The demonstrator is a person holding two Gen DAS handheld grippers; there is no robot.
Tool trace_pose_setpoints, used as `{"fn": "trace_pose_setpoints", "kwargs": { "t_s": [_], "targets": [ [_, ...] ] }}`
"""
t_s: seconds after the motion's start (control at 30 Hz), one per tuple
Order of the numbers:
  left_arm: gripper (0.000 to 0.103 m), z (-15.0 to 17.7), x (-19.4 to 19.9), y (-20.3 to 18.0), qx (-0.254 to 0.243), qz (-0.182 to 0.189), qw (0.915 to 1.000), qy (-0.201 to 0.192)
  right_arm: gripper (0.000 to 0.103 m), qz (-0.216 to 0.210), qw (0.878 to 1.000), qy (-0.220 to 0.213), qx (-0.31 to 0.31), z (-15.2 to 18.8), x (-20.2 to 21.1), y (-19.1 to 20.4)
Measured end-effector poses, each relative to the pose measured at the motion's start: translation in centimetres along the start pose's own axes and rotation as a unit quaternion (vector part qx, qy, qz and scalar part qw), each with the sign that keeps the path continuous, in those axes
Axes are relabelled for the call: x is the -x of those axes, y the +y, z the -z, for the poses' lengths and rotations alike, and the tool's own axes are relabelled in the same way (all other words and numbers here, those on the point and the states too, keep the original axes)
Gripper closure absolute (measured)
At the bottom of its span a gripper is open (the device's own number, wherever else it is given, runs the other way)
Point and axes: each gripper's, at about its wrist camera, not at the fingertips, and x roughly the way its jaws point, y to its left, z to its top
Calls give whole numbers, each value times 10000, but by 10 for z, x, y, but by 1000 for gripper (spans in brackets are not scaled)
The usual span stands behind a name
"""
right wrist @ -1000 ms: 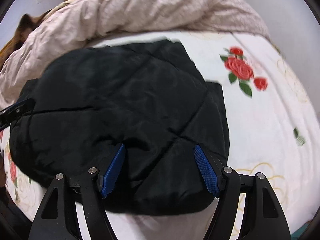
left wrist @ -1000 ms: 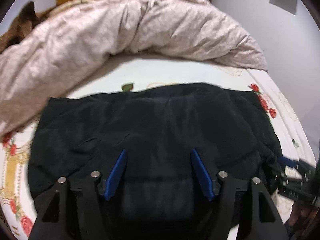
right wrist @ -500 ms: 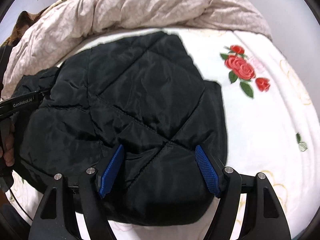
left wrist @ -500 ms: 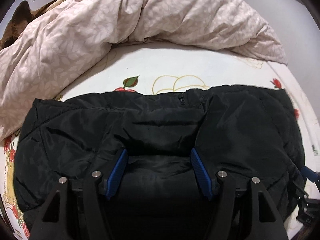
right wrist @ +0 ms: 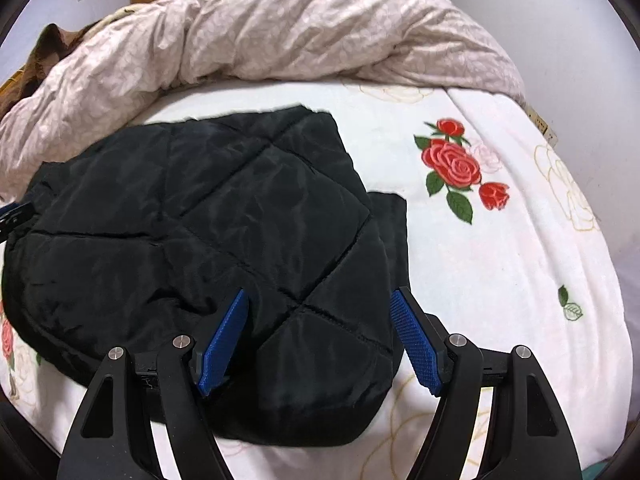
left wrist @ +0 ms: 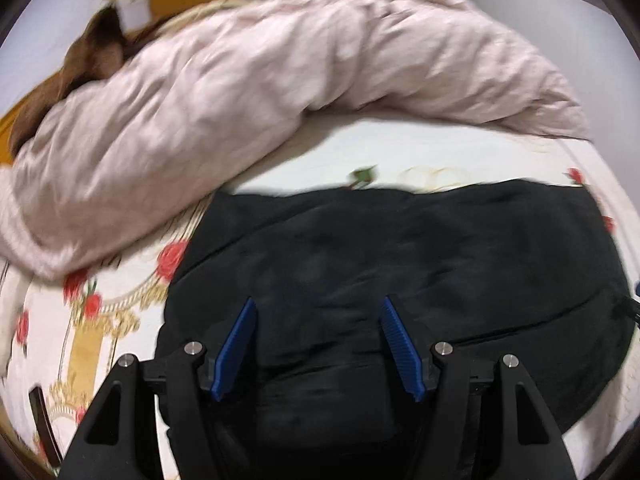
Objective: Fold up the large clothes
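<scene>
- Bed (right wrist: 500, 264), white sheet printed with red roses; it carried everything I catalogued; a crumpled pale-pink duvet (right wrist: 280, 28) was heaped along its far side.
- Black quilted jacket (right wrist: 208, 240), the task's garment; it lay on the sheet near my edge, already doubled into a thick bundle, with one lower layer jutting out at its right side; I judged the folding well along, at the stage of squaring and pressing the bundle.
- Left gripper (left wrist: 316, 340); jaws released, blue pads wide apart over the dark fabric, clamping nothing; this view was blurred, so I could not tell whether the tips touched the cloth.
- Right gripper (right wrist: 320, 340); jaws likewise released, straddling the bundle's near-right corner without pinching it.
- Next move, in my judgement: close on the near edge with both grippers, lift evenly, and carry it over for a further fold; the slippery padding called for a deep bite.
</scene>
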Motion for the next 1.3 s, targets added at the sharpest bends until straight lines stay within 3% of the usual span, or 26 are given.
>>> {"fn": "trace_pose_setpoints", "kwargs": {
  "t_s": [0.07,0.23,0.6,0.87,1.3],
  "targets": [
    [36,3,-14,9,111,14,9998,150,30,-41,9999,151,-62,2,-14,-3],
    [36,1,-18,6,88,-24,9999,83,30,-15,9998,199,7,1,-18,-1],
    [36,17,34,31,149,-115,9994,-278,30,-189,9997,-125,-106,10,16,-7],
    [36,45,12,70,561,-146,9983,5,30,-247,9985,137,-479,22,-1,-28],
    [29,45,-35,104,1017,761,9916,223,28,-979,9886,474,-1039,9,-43,-48]
  ]
}}
